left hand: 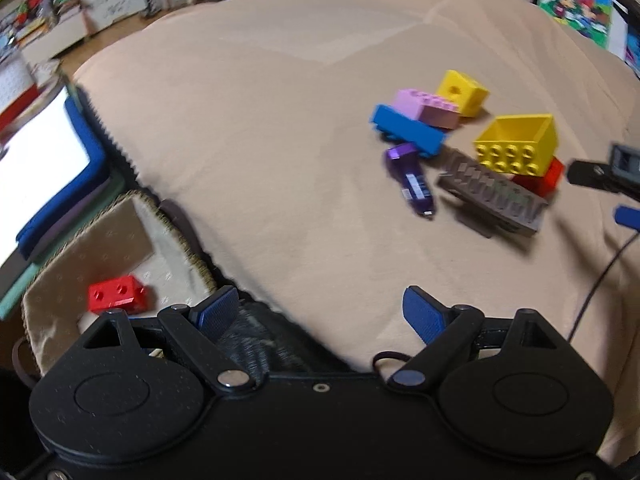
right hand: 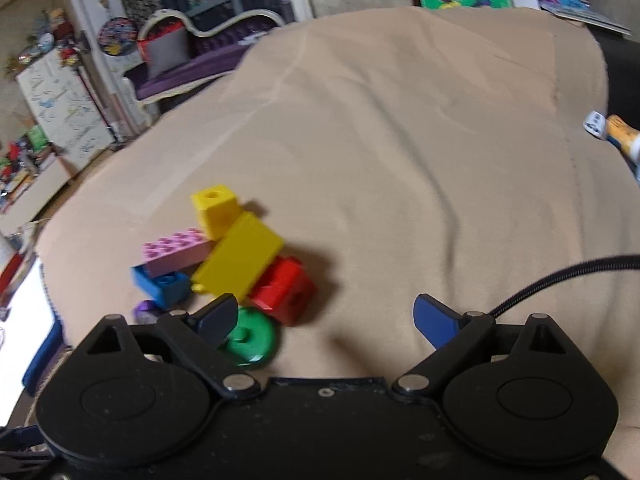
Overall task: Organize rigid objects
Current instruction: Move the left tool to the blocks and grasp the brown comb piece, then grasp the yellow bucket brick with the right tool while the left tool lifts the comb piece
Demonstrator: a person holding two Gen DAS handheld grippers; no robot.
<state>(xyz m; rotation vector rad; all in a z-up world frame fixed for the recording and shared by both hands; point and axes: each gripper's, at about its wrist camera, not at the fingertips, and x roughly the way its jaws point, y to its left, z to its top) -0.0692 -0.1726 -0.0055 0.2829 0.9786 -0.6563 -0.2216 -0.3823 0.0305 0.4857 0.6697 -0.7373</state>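
A: The left gripper (left hand: 320, 312) stands wide apart with nothing between its blue pads; under it is the edge of the beige cloth (left hand: 248, 128) and a dark strip beside it.

B: And the right gripper (right hand: 326, 322)?

A: Also spread, holding nothing. Its left finger lies in front of a green disc (right hand: 250, 340), which sits on the cloth; whether they touch I cannot tell.

B: Where are the blocks?

A: Bunched together on the cloth. From the left wrist view: a yellow cube (left hand: 464, 92) with a hole at the back, a pink brick (left hand: 428, 110) leaning on a blue brick (left hand: 408, 130), and a purple object (left hand: 412, 180) just in front of the blue one.

B: Anything to their right?

A: A hollow yellow brick (left hand: 516, 142) on its side, studs facing the camera, resting against a red block (left hand: 544, 178). A grey-brown toothed piece (left hand: 492, 196) lies in front of both, blurred.

B: Any block away from the pile?

A: One red brick (left hand: 118, 294) with round holes, well apart, on a patterned tan fabric (left hand: 80, 256) at the lower left, off the beige cloth.

B: Is the right gripper seen from the left view?

A: Only its tip, at the right edge near the red block.
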